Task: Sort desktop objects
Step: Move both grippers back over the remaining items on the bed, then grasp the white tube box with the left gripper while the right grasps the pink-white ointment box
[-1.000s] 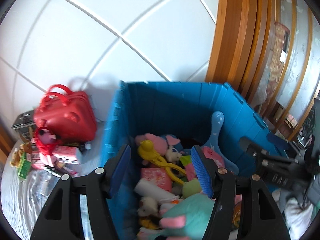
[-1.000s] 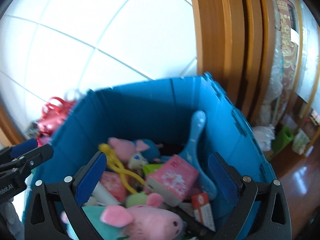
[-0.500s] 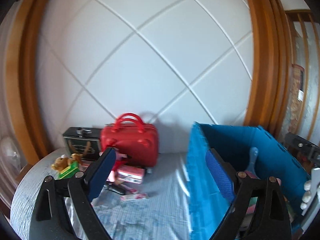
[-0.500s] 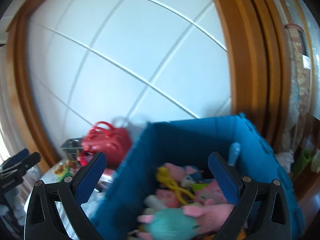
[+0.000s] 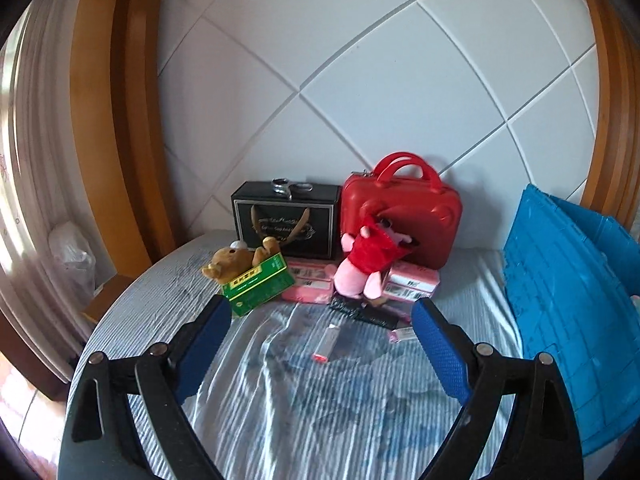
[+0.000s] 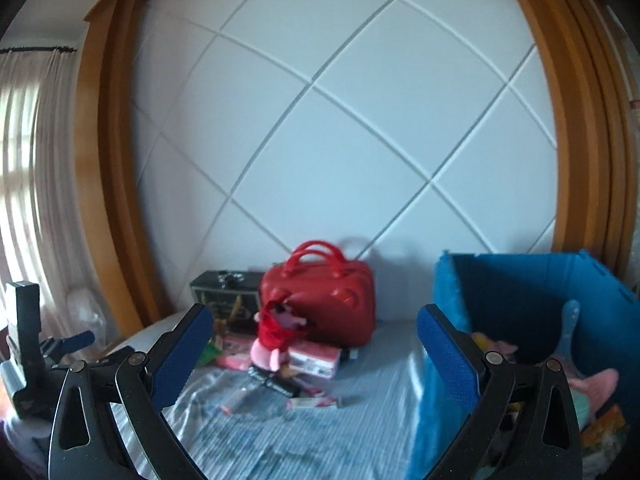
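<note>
My left gripper is open and empty above the striped tablecloth, facing a clutter of objects. A pink pig plush in a red dress leans on a red case. A brown bear plush lies behind a green box. Pink boxes and a small lipstick tube lie nearby. My right gripper is open and empty, further back; the pig plush shows between its fingers. The blue crate holds several toys at the right.
A black gift box with scissors on top stands at the back by the white panelled wall. The blue crate's wall stands close on the right. The round table edge curves at the left. My left gripper's body shows in the right wrist view.
Both grippers have swung left and back from over the crate's toys to face the table clutter. Both stay open and empty.
</note>
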Demonstrator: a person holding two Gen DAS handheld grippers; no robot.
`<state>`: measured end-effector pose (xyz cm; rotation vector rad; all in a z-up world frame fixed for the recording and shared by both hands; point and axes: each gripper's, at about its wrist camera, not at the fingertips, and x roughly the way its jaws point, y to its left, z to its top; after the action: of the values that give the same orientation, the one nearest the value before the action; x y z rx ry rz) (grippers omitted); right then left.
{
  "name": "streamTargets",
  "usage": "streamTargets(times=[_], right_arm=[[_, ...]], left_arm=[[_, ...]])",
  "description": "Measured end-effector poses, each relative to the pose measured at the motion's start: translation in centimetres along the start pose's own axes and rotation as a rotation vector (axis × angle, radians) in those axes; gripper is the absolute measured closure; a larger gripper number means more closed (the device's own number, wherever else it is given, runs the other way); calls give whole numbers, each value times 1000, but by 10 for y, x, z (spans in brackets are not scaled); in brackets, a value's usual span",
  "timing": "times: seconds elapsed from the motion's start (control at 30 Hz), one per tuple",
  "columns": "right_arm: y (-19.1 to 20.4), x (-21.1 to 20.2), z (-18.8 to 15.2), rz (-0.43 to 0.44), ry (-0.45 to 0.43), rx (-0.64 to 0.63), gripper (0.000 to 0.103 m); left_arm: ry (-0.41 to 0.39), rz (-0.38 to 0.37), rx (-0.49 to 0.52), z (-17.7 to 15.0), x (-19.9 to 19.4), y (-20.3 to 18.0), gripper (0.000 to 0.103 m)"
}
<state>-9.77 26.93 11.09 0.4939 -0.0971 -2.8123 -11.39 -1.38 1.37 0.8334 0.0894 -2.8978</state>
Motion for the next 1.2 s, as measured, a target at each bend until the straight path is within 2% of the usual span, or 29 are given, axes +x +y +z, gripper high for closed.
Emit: streamTargets(times=[0.13,0.33,0.63,0.67,0.73,0.8,0.87,1.03,1.1,1.13,1.2], right_arm=[[28,50,-27,-19,90,-9,0],[22,118,-84,-68,250,23,0],[-21,220,-151,-158,496,34,0],[-27,231,-158,-173,520,35,0],[-41,255,-174,-211,566,48,0],[-55,278,-188,-240,605,64,7],[-69,302,-200,-269,638,74,25],[-97,354,-211,-312,669,99,50],[-104,372,-213,-302,678,108,51],[-106,381,-213,-291,686,102,51],[-106,394,-216,-266,710,80,51]], left_arm=[[111,-59,3,-23,38,30,11],[279,-116,-10,-61,100,51,11],[380,-110,-39,-94,215,42,11],[393,-100,-31,-99,230,38,12],[419,-93,-15,-105,256,31,21],[459,-102,-11,-110,283,24,26],[469,-100,1,-112,306,16,26],[473,-72,69,-113,348,-4,27],[496,-69,77,-117,361,-8,40],[512,-70,72,-119,365,-9,40],[484,-71,78,-120,363,-10,49]])
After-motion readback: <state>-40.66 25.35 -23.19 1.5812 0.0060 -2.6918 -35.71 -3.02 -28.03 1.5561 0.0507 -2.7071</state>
